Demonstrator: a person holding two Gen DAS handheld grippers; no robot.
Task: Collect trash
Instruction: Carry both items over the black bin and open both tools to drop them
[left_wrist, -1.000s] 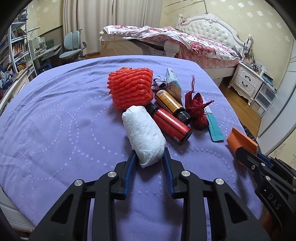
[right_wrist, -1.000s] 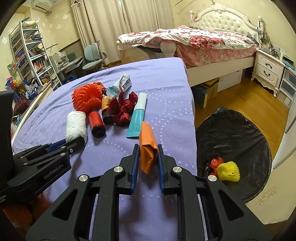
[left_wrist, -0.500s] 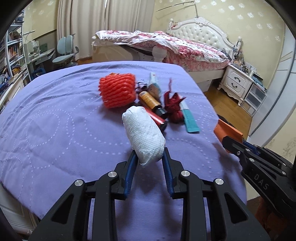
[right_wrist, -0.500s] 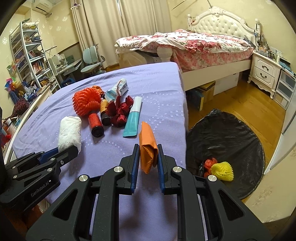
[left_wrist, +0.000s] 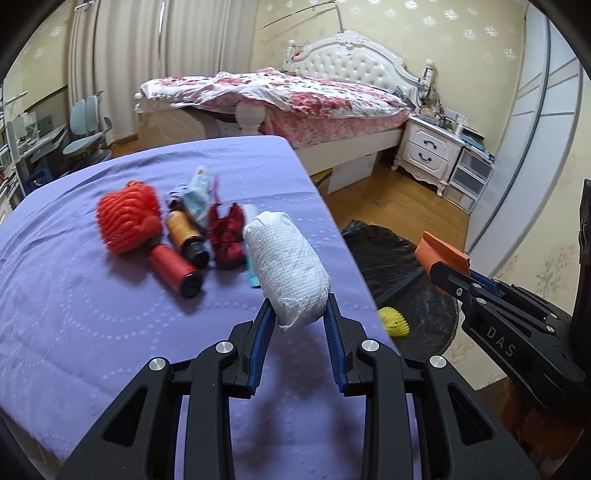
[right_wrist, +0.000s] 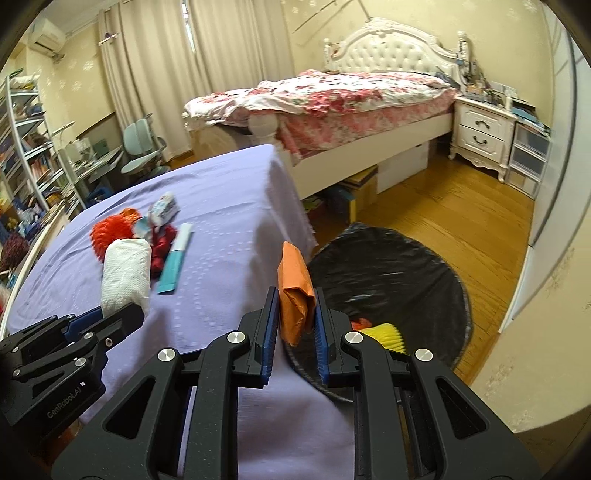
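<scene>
- Left gripper (left_wrist: 298, 320): black frame, blue-padded fingers clamped on a white, dimpled roll of paper towelling (left_wrist: 286, 275), carried clear of the purple quilted bed cover (left_wrist: 74, 314), near its right edge.
- Right gripper (right_wrist: 296, 320): same make, jaws pinched tight on a folded orange paper wrapper (right_wrist: 295, 291), held over the cover's edge beside the bin.
- Black plastic trash bag (right_wrist: 417, 280): open round mouth, on the wooden floor just beside the purple bed; a yellow foam fruit net (right_wrist: 386, 334) and a small red-orange scrap lie inside.
- Left on the cover, clustered together:
  - orange-red foam fruit net (left_wrist: 127, 218), bunched;
  - red cylindrical can with a black cap (left_wrist: 173, 269), on its side;
  - amber bottle with a black cap (left_wrist: 184, 232), on its side;
  - dark red crumpled ribbon or netting (left_wrist: 225, 236);
  - flat teal and white tube (right_wrist: 175, 260);
  - pale blue printed packet (left_wrist: 197, 192), blurred.
- Background: white tufted bed with a floral quilt (right_wrist: 332, 96), white nightstand (right_wrist: 482, 133).
</scene>
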